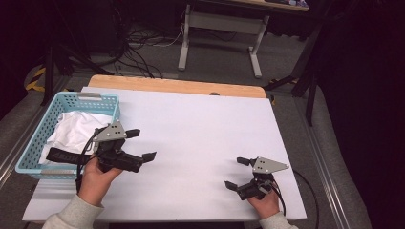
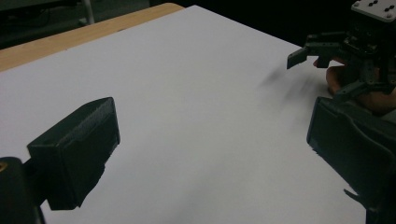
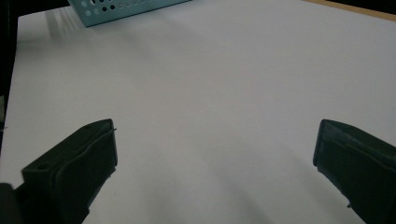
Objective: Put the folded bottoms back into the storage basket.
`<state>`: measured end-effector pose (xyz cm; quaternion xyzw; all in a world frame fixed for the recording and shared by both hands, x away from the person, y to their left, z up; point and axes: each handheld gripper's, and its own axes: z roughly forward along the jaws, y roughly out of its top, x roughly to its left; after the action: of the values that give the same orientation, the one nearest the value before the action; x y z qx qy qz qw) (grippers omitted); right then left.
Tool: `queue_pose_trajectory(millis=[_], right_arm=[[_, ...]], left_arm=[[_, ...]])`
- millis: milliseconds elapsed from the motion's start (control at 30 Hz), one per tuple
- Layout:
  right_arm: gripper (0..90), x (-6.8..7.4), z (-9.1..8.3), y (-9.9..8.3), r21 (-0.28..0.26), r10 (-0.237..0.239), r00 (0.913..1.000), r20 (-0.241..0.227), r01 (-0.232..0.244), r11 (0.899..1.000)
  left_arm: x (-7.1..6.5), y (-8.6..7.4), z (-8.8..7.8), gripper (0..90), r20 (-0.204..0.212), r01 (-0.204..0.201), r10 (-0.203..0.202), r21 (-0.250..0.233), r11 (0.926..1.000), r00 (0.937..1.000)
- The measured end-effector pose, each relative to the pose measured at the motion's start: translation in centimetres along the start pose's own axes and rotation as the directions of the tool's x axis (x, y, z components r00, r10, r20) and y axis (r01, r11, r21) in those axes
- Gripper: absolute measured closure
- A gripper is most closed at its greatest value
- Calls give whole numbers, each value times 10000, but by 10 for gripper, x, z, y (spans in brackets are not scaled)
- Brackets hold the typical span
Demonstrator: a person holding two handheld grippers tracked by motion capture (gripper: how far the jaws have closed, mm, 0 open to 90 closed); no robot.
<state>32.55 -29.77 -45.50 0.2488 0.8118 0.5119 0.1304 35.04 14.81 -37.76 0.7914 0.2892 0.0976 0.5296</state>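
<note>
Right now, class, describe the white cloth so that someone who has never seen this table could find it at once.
Start at the large white table sheet and go to its left edge, where a light blue perforated plastic basket stands. The crumpled white cloth lies inside that basket, beside the left tool. It is the one soft, wrinkled thing there, with a black strap lying across it.

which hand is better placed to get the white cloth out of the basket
Left. The left gripper is open and empty right beside the blue basket holding the white cloth. The right gripper, also open, sits at the sheet's far side, well away from it.
</note>
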Motion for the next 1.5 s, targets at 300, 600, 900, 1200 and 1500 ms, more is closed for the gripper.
queue_pose_trajectory(millis=[300,600,900,1200,1500], right_arm=[[4,0,0,0,-1,-3,10000,-36,3,10000],[4,0,0,0,-14,-25,10000,-57,25,10000],[4,1,0,0,-12,-52,10000,-79,52,10000],[4,1,0,0,-5,-73,9999,-124,73,10000],[4,1,0,0,-9,-75,9998,-185,75,10000]], left_arm=[[-6,-17,23,26,412,-25,40,-364,9993,9991],[-8,-32,41,20,499,-102,124,-443,9990,9987],[-10,-47,58,20,586,-287,317,-520,9982,9978],[-7,-66,71,19,574,-109,101,148,9998,9983],[-12,-68,75,18,816,-767,713,646,9950,9941]])
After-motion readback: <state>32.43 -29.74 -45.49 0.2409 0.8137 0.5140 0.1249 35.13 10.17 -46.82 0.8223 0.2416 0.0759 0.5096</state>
